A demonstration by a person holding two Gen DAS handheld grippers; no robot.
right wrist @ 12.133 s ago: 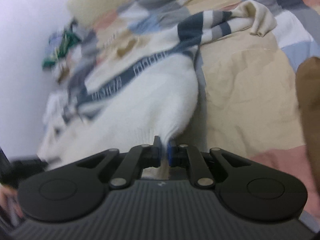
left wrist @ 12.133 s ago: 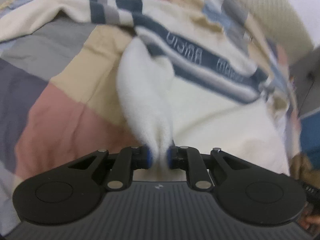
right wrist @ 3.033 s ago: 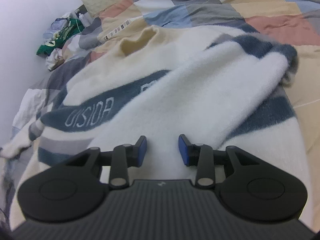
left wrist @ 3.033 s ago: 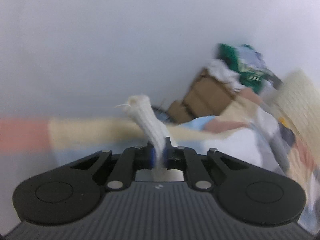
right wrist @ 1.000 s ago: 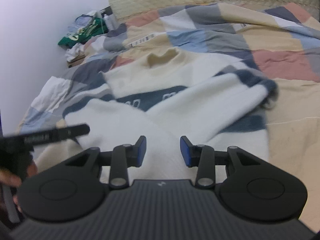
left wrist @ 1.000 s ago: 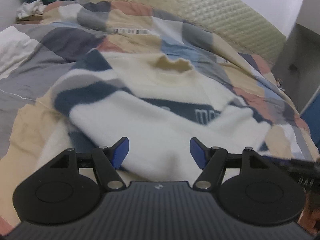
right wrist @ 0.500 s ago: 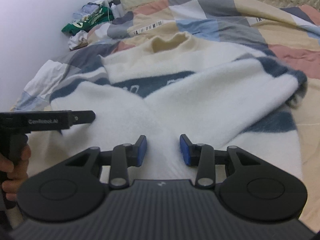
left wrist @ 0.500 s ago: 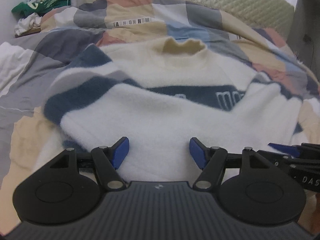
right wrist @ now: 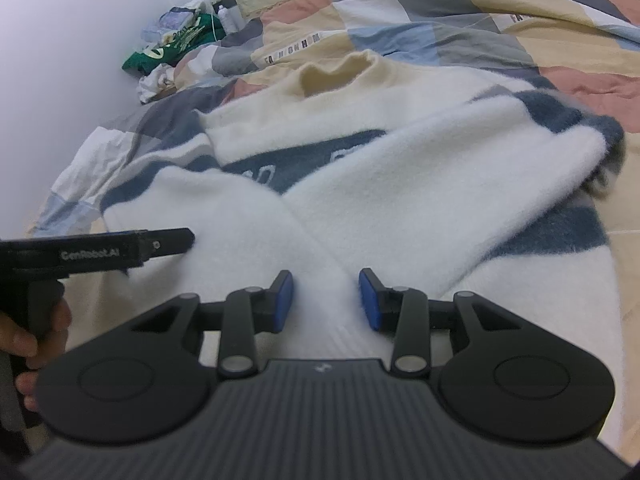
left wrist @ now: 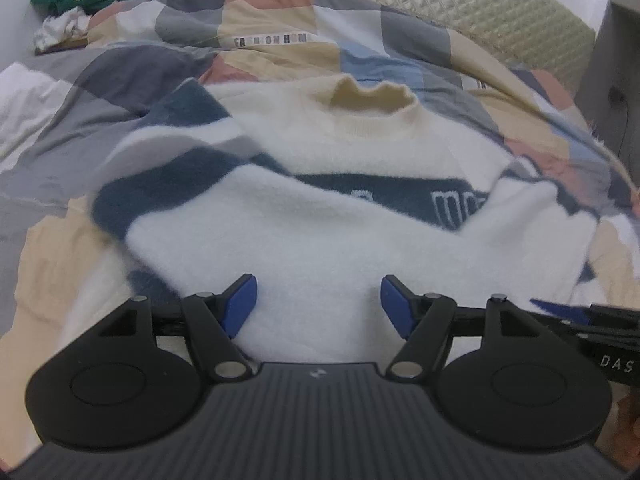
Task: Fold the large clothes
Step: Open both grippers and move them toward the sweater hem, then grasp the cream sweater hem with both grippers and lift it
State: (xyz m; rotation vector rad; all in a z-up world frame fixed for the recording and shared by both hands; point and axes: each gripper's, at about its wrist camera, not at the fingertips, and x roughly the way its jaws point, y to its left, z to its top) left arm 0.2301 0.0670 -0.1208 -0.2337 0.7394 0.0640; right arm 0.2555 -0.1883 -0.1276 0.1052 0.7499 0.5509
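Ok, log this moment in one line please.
sweater: flat on quilt, both sleeves folded in | left gripper: open, empty | right gripper: open, empty | bottom fold: not yet done

Both units share one build: the left gripper [left wrist: 318, 304] and right gripper [right wrist: 326, 300] each have matte black ribbed housings, two round black discs, silver pivot pins, angled linkage arms, blue fingertip pads [left wrist: 240, 304], and white lettering along the black side rail.

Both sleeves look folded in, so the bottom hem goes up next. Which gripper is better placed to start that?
Roughly equal, probably. The left gripper and right gripper both hover open over the near edge of the fluffy white sweater with navy stripes, side by side, neither gripping.
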